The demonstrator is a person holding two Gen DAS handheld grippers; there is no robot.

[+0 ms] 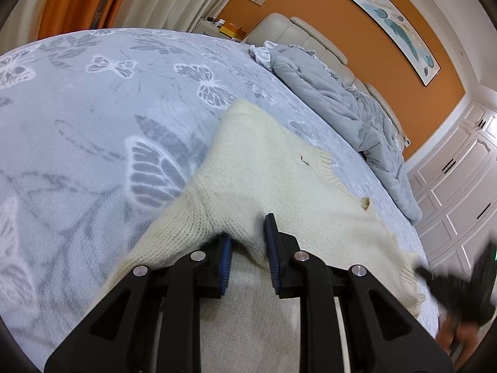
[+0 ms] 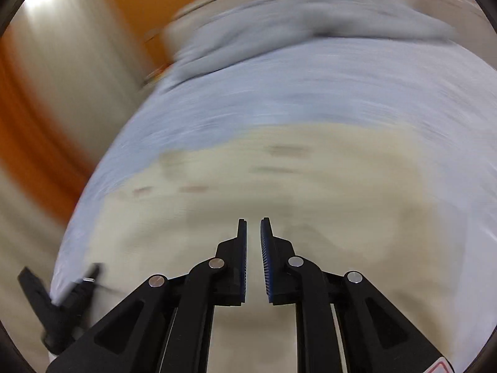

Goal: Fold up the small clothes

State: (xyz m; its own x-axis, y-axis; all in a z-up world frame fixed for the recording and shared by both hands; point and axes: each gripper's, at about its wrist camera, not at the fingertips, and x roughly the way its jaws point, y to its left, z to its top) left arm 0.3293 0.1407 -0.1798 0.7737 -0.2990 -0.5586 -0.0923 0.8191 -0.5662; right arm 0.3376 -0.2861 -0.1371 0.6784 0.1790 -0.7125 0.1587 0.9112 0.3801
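Cream knitted sweater (image 1: 273, 168) spread flat on the butterfly-print bedspread (image 1: 93, 108), hem toward the camera, neckline toward the crumpled grey duvet (image 1: 335, 99) beyond the sweater's far edge. Left gripper (image 1: 248, 242) at the sweater's near left, pinching a raised fold of knit where sleeve meets body, blue pads pressed into the wool. Right gripper (image 2: 253, 236) above the sweater's right half, fingers slightly parted, nothing between them; view blurred, so apparently swinging. Judged step: one side held, the other just let go, midway through a first fold. Next move calls for carrying the pinched sleeve across the sweater's body, laying it flat, and finding a fresh hold with the free gripper near the sweater's right edge. Risk: loose knit stretching or bunching under the pull.
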